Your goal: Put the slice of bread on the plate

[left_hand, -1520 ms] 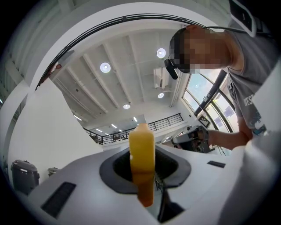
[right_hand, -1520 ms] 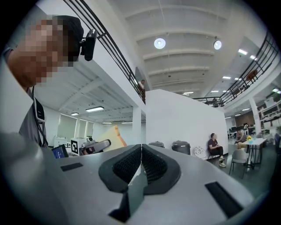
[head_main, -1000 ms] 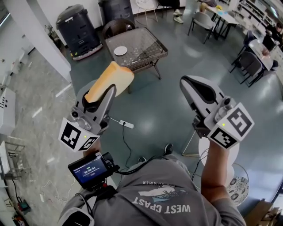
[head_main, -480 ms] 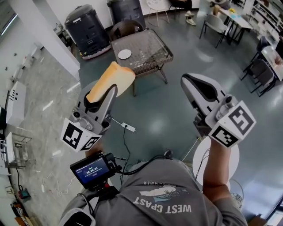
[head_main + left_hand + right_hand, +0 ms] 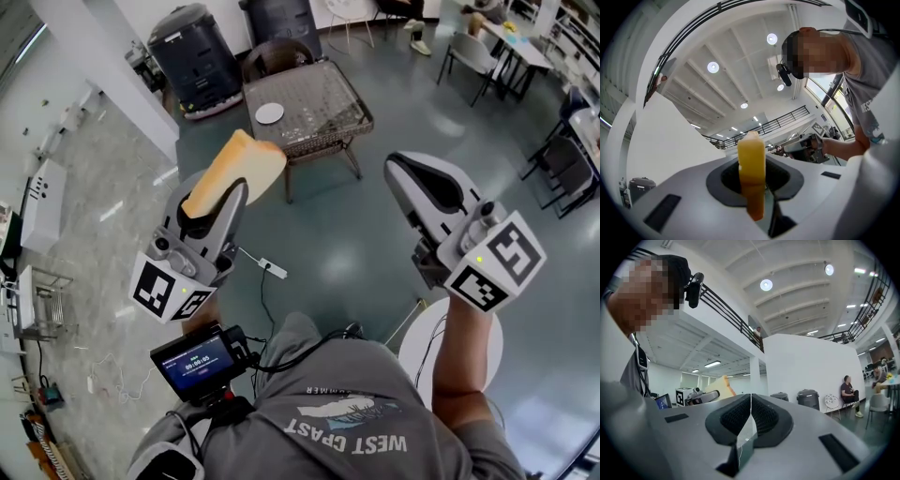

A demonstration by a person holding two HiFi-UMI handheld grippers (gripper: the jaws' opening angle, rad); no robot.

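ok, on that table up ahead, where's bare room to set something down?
The table top is bare from the plate, at its left end, across to the right edge; the plate looks empty. Crowded only behind: a chair and a black bin stand close to the far side. The left claw is shut on the bread slice.

A glossy grey-green floor (image 5: 375, 225) meets pale speckled tiles (image 5: 84, 225) at the left. A square wicker-topped table (image 5: 323, 94) stands beside a brown chair (image 5: 277, 56) and two dark bins (image 5: 192, 52). A white power strip (image 5: 272, 269) lies on the floor. Overhead, round lamps (image 5: 713, 67) dot a white ribbed ceiling beside a railed balcony (image 5: 780, 123).
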